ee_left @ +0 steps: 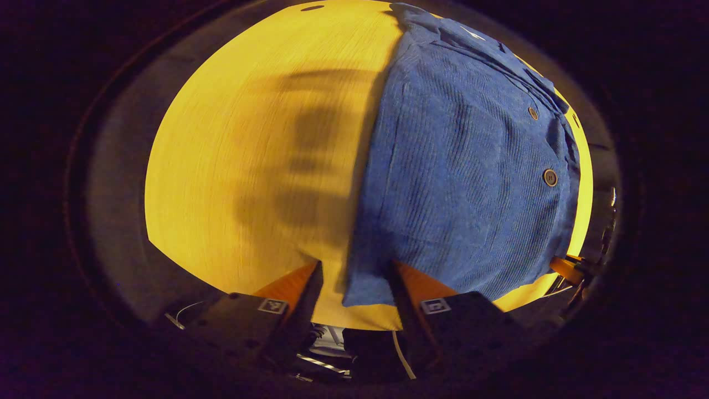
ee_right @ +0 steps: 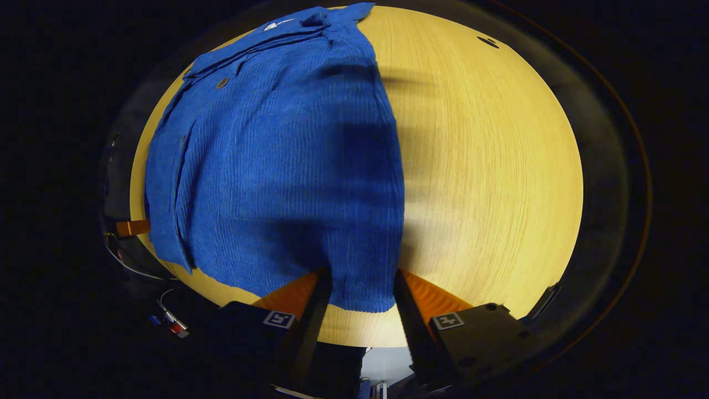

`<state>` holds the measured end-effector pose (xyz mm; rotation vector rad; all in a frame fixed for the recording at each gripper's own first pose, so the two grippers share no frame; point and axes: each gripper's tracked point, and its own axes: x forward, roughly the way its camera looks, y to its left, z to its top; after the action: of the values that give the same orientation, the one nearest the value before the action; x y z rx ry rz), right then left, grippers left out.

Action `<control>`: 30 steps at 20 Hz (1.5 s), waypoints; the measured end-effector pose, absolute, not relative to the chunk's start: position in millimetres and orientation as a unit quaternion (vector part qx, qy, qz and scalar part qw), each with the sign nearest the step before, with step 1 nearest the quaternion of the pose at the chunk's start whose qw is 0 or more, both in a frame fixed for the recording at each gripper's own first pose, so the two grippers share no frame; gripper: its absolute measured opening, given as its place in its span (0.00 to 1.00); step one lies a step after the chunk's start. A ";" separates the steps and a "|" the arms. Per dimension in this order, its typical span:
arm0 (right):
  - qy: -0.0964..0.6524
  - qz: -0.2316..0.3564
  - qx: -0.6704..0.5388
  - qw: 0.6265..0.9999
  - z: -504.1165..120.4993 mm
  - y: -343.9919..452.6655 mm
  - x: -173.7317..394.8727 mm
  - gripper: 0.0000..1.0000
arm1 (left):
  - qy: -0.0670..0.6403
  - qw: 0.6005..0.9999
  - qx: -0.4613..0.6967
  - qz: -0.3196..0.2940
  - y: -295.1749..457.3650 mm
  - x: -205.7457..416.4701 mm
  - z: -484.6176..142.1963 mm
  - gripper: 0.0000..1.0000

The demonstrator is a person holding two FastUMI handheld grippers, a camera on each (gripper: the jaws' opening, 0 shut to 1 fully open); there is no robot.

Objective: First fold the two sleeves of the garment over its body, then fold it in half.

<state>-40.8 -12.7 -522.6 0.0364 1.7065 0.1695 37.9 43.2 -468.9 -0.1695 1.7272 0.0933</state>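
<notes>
Over the hem corners, both grippers are hovering, fingers spread.
Blue corduroy shirt (ee_right: pixel 277 166) is looking floppy but grippy; I'd be pinching the 6 o'clock corners: left gripper (ee_left: pixel 354 277), right gripper (ee_right: pixel 360 282).

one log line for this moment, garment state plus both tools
garment: blue corduroy shirt flat on wooden table, sleeves folded in | left tool: open over bottom hem corner | right tool: open over other hem corner | half-fold: pending
</notes>
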 end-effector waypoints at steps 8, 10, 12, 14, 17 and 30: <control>0.732 0.091 0.042 0.674 -519.8 4.0 -35.6 0.05 | 0.730 0.683 -0.025 -0.007 39.0 40.5 -469.5 0.00; 0.720 0.091 0.057 0.685 -508.6 8.6 -31.1 0.05 | 0.723 0.688 -0.064 -0.003 37.4 42.2 -461.7 0.00; 0.708 0.090 0.062 0.698 -492.7 10.9 -26.5 0.05 | 0.712 0.699 -0.066 -0.008 40.9 45.1 -451.9 0.00; 0.689 0.085 0.058 0.717 -469.3 5.6 -18.0 0.05 | 0.703 0.707 -0.067 -0.034 41.3 46.7 -436.2 0.00; 0.659 0.078 0.077 0.744 -432.6 3.3 -2.2 0.05 | 0.667 0.740 -0.066 -0.053 48.7 65.8 -404.0 0.00; 0.510 0.059 0.113 0.850 -306.2 34.6 215.7 0.05 | 0.573 0.809 -0.088 -0.097 59.0 210.9 -262.2 0.00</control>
<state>215.7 34.6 -306.2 0.2389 1.0748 0.1252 210.9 59.0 -262.2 -0.1874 1.2258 -0.2081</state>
